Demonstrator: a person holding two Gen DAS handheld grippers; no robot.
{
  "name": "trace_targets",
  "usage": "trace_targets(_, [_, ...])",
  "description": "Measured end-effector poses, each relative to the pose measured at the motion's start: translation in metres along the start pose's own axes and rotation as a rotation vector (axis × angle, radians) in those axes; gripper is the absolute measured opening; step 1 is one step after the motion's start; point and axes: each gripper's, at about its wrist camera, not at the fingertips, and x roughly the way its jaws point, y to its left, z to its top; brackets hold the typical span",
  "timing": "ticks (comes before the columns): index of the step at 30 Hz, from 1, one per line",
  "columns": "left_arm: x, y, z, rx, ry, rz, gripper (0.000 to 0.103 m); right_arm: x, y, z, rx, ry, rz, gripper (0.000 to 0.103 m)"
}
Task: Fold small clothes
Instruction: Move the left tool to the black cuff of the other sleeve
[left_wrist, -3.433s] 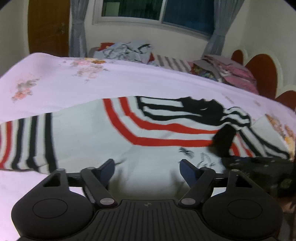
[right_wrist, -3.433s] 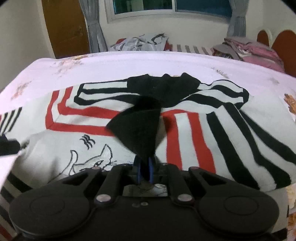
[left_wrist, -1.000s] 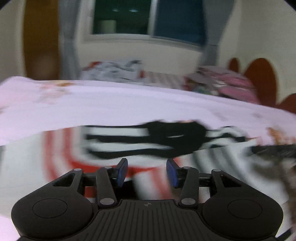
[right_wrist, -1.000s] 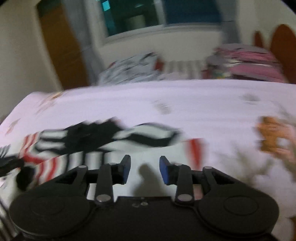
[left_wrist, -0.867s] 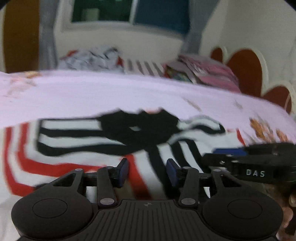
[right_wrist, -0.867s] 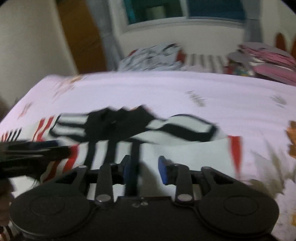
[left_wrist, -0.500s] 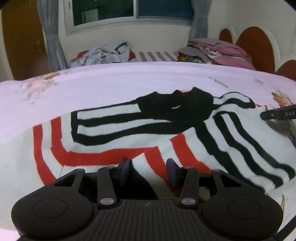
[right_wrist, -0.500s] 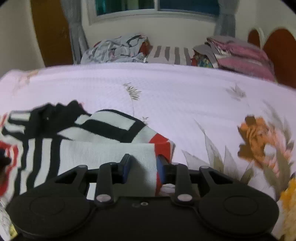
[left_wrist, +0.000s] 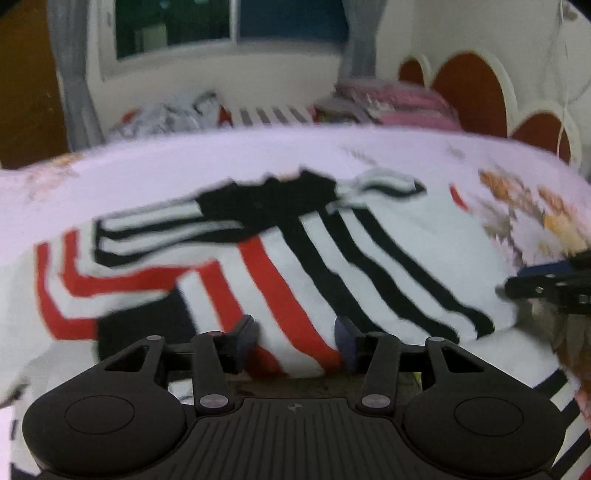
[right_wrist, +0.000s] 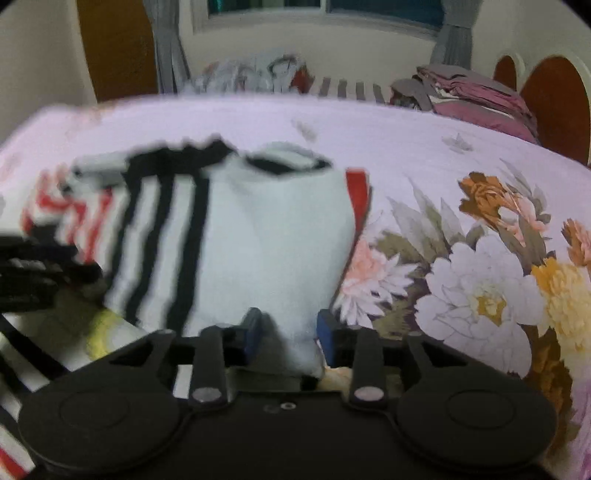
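Holding the near hem of the striped sweater: the left gripper stands at a medium gap. Its jaws have just been opening a little, with the red-and-white fold filling the space between the pads, so it looks pinched rather than dropped. The right gripper is narrower and clamps a bunched white corner of the same sweater, which rises from the bed towards its pads. Both views are blurred, so exact pad contact is hard to read.

The sweater lies on the near left part of the floral bedspread. Its black collar is at the far end and its black stripes run towards the near edge.

Judged step: carrying the near hem up over the body to fold it in half.
- Keep both grippers level and the same way apart so the hem stays taut and straight.
- Lift only enough to clear the cloth below.
- Lay the hem square on the shoulders by the collar.
- Let go only once it lies flat.

Risk: the left grip is loose on a thick fold and that corner could slip and skew the fold.

No baskets, boxes or other containers are in view. Loose crumpled clothes lie beyond the far edge of the bed. A folded pink stack sits to the far right, near the headboard.
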Motion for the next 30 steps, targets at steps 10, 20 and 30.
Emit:
trace_targets(10, [-0.004,0.042,0.000,-0.100,-0.025,0.113,0.049,0.009,0.018,0.026,-0.004,-0.048,0.063,0.033])
trace_targets(20, [-0.009,0.076,-0.010,-0.187,0.040,0.130,0.051,0.053,0.047,0.039,-0.051,0.046,0.039,0.034])
trace_targets(30, [-0.086,0.145,-0.074,-0.346,0.020,0.300,0.066,0.001,0.059,-0.004,-0.007,0.007,0.123,0.039])
